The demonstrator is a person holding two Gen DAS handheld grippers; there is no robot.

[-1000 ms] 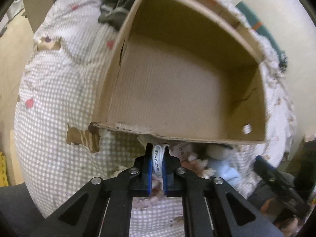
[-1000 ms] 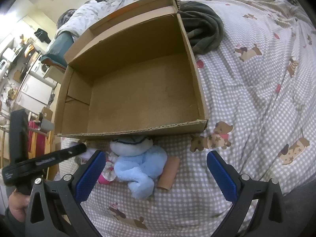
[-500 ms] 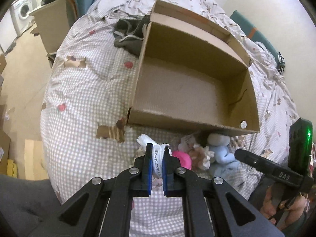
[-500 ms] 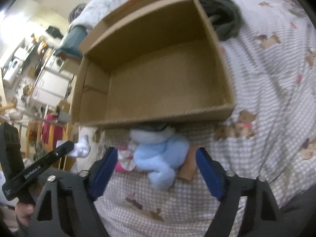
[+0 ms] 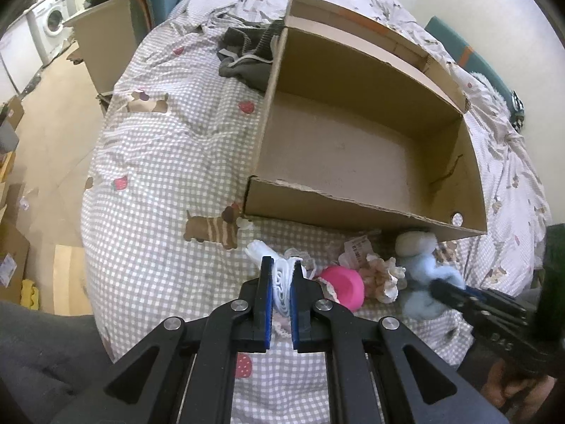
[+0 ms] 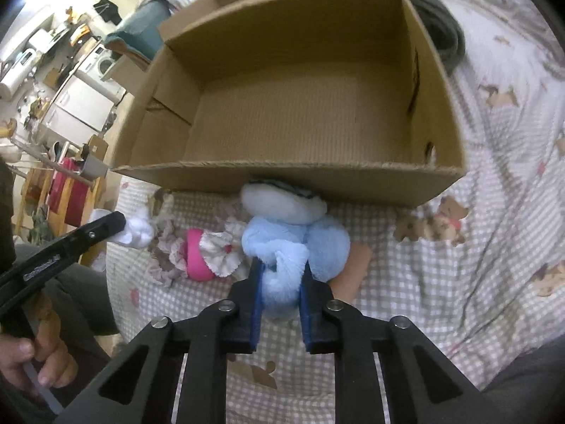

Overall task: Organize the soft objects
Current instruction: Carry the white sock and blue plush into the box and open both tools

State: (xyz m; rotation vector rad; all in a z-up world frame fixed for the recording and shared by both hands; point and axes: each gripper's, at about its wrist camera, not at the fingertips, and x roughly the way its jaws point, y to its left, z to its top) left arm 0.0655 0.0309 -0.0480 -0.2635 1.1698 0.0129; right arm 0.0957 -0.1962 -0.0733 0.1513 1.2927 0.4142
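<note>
Showing washing machine [image 5: 53, 23]: left view; cardboard tube [image 6: 351, 265]: right view.

surface: we see a bed under a grey checked cover [image 5: 159, 183] | on it: open cardboard box [image 5: 356, 212], dark garment [image 5: 247, 56] beside box, blue plush [image 6: 293, 243], pink frilled toy [image 6: 201, 258], cardboard tube [image 6: 353, 268]

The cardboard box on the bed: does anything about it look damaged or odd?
Yes. The cardboard box has a torn, ragged near rim, a small hole in the near wall's right end, and a dark crack line on its right inner wall. It holds nothing yet.
</note>
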